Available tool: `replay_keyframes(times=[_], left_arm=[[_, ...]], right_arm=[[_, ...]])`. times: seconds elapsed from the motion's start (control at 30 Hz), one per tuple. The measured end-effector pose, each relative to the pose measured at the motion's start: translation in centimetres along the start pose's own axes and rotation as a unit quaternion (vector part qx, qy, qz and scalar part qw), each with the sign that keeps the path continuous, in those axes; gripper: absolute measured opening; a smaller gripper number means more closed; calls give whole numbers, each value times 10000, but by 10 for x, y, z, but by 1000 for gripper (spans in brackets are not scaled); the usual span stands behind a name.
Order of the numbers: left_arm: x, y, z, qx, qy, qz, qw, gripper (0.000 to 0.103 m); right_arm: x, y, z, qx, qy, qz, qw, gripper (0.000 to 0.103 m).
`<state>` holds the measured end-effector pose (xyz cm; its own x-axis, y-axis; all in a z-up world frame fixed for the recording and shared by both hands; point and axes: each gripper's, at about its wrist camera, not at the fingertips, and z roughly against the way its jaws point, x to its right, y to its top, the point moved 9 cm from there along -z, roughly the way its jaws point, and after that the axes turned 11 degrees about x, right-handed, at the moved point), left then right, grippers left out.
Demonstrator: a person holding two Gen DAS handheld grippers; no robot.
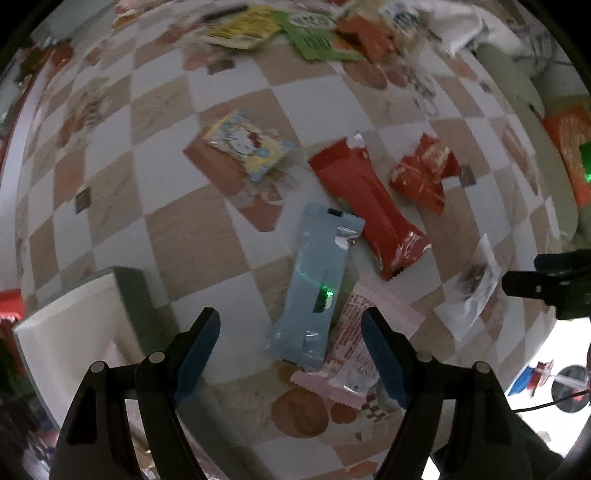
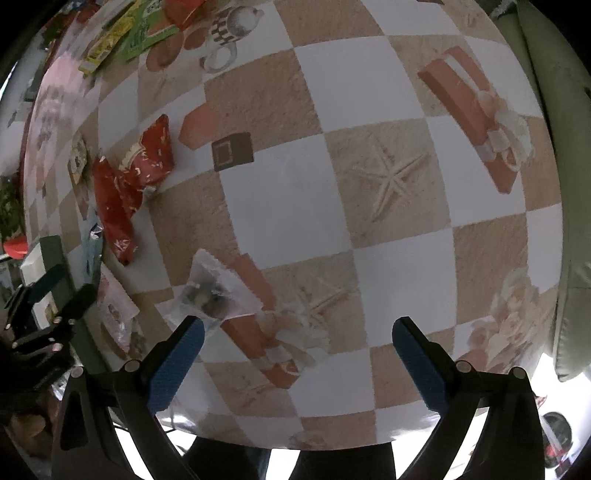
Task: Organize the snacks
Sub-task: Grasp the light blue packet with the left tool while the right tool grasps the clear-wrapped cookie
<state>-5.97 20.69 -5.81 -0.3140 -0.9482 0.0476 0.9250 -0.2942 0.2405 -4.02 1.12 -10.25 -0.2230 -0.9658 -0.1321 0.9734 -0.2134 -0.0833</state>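
My left gripper (image 1: 291,321) hangs open over the checkered tablecloth, pointing down. Between its blue pads lies a light blue snack packet (image 1: 317,280), untouched. A pink and white packet (image 1: 354,350) lies partly under the right finger. Beyond them lie a long red packet (image 1: 365,203), a smaller red packet (image 1: 424,173) and a yellow cartoon packet (image 1: 247,144). My right gripper (image 2: 299,325) is open over bare cloth. A clear wrapped snack (image 2: 210,291) lies by its left finger. The two red packets (image 2: 129,184) are at the left in that view.
A white box with a green rim (image 1: 85,325) stands at the left. Yellow, green and orange packets (image 1: 295,33) are piled at the table's far side. The clear snack (image 1: 472,288) lies by the right gripper's body (image 1: 554,280). The table's near edge (image 2: 295,439) is close.
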Motion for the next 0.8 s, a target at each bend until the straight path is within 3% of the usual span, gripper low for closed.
replay_keyframes(times=[0.27,0.37,0.47,0.63,0.8], left_arm=[[-2,10,-20,-110,233,351,9991,82],[-8,13,-25,-105,389,528,9978,82],[-10,14,-25,-122,317,732,9967,82],[-13,9,-20,-138,309,686,9971,82],[-9,13,-31,-197,309,730,9967,82]], right_arm=[[-15,-10,-16,-97,128,-941,9954,102],[-19,-15,-22,-150,-262,-456,9985,102],[-8,-15,-20,-49,-537,-25,9985,102],[7,-21,-15,-103,-411,-42,9991,102],[-8,-34,-22,-232,-580,582,9963,102]])
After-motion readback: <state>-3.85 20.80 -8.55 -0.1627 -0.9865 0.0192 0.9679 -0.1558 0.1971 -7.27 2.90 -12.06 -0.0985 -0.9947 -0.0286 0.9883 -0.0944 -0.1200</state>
